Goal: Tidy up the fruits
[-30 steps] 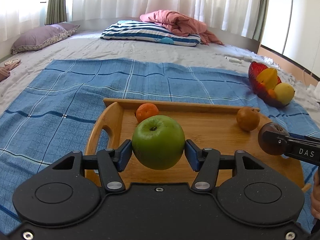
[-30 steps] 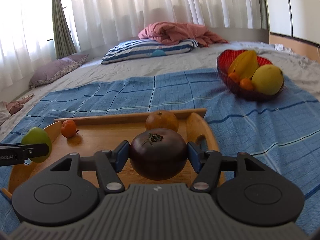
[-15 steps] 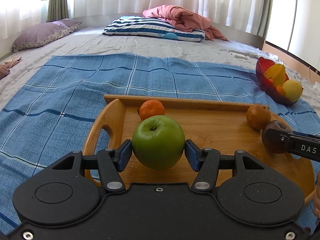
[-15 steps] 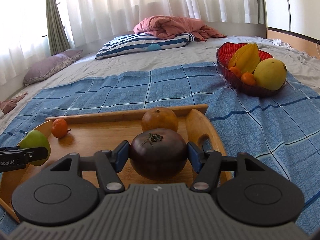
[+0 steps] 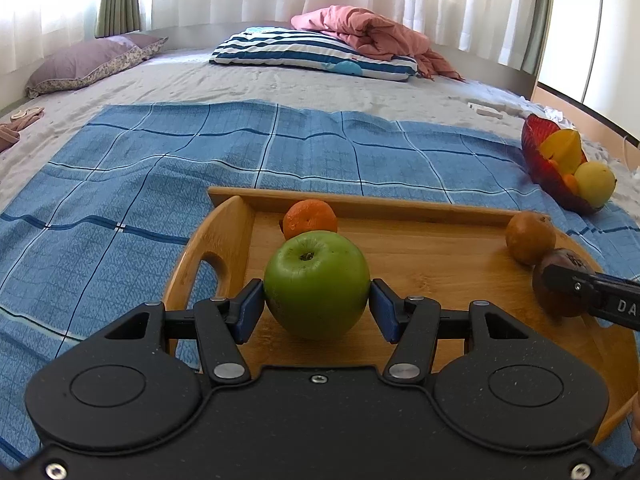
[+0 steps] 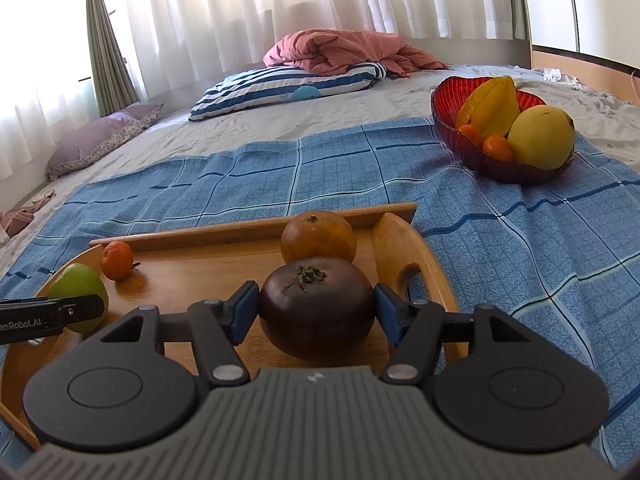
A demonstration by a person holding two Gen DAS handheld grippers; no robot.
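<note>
A bed [image 5: 248, 88] fills both views, with a blue checked blanket [image 5: 120, 184] spread over its near half. At the far end lie a navy-and-white striped pillow [image 6: 288, 88] printed with a small whale, a crumpled pink quilt [image 6: 340, 50] and a mauve pillow [image 5: 92, 62].

On the blanket sits a wooden tray [image 5: 432, 248] with cut-out handles. A red glass bowl [image 6: 452, 128] stands well apart from it on the blanket, holding a starfruit, a large yellow fruit and small oranges.

The left tongs [image 5: 316, 306] are clamped on a green apple [image 5: 316, 282] over the tray's left end, blue pads pressed to its sides. The right tongs [image 6: 316, 312] are clamped on a dark purple-brown tomato [image 6: 316, 308] over the right end.

On the tray, near the far rim, a brownish-orange fruit [image 6: 318, 238] lies just behind the tomato and a small tangerine [image 5: 310, 218] just behind the apple.

Readable lettering: "enRobot.AI" along the left tongs' finger in the right view, and "DA" on the right tongs' finger in the left view, both cut off by the frame.
</note>
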